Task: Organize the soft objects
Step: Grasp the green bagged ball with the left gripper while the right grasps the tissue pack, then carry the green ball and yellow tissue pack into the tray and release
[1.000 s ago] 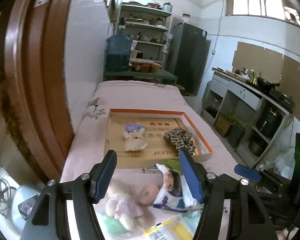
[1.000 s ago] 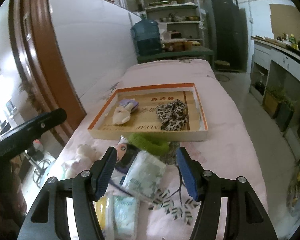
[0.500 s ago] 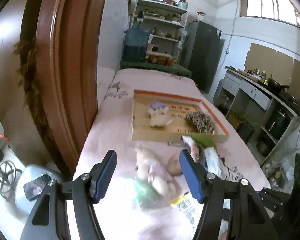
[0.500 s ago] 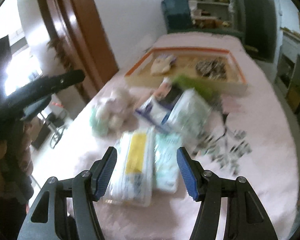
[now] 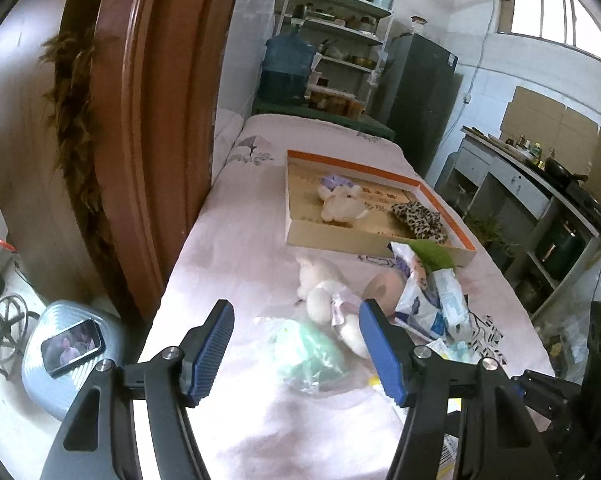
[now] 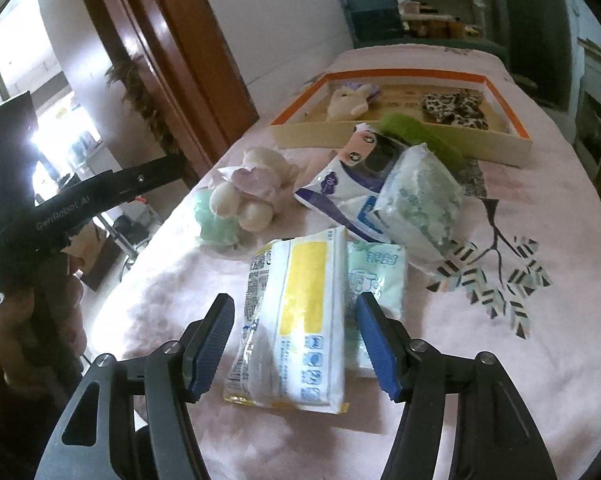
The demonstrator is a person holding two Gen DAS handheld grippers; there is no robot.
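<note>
Both my jaws remain wide, gripping nothing; right gripper [image 6: 295, 346] has pulled back over the yellow tissue pack [image 6: 296, 320]. Orange-rimmed tray [image 5: 440, 200] holds white plush [image 5: 342, 204] and leopard cloth [image 5: 418, 220].

Both grippers have drawn back from the tray [image 6: 400, 144]. The right gripper [image 6: 296, 344] now frames the yellow-labelled tissue pack [image 6: 296, 320], previously the pale green-white packet [image 6: 420, 200]; the left gripper [image 5: 296, 352] now frames the mint-green bag [image 5: 308, 356], earlier the doll-print packet [image 5: 420, 292]
</note>
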